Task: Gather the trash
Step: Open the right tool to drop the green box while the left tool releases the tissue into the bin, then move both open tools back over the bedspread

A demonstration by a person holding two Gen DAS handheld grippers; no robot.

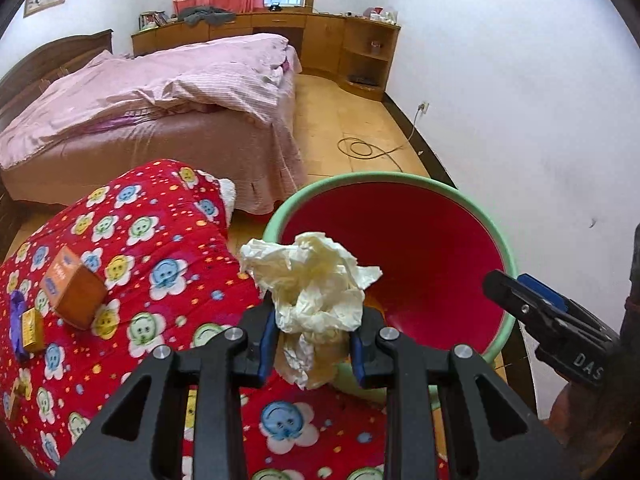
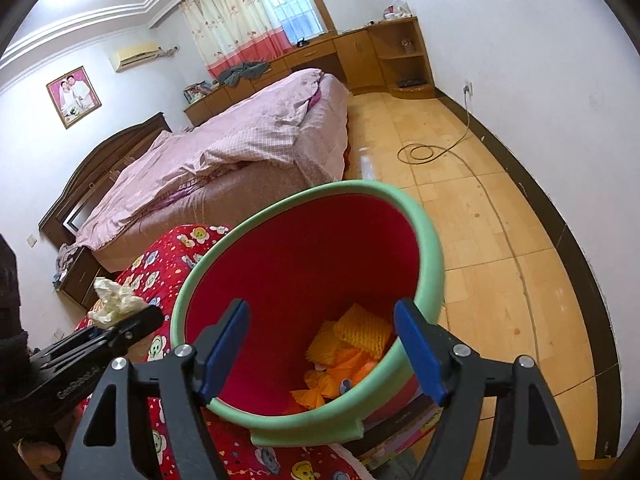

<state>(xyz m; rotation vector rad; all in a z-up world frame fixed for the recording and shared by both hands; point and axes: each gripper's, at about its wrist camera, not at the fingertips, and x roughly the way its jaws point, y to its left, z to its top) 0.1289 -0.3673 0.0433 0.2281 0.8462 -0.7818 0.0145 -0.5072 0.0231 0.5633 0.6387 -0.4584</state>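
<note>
Nearby, left gripper (image 1: 316, 344) jaws pinching crumpled tissue (image 1: 310, 280) beside bin (image 1: 500, 236); right gripper (image 2: 320, 344) jaws wide, empty.

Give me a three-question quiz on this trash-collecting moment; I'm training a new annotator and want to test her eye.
1. True or false: the left gripper holds the crumpled tissue.
2. What colour is the rim of the bin?
A. blue
B. green
C. white
3. Name one piece of trash on the red quilt.

Key:
1. True; the jaws are clamped on it, at the bin's edge.
2. B.
3. The orange box, or the small yellow box.
</note>
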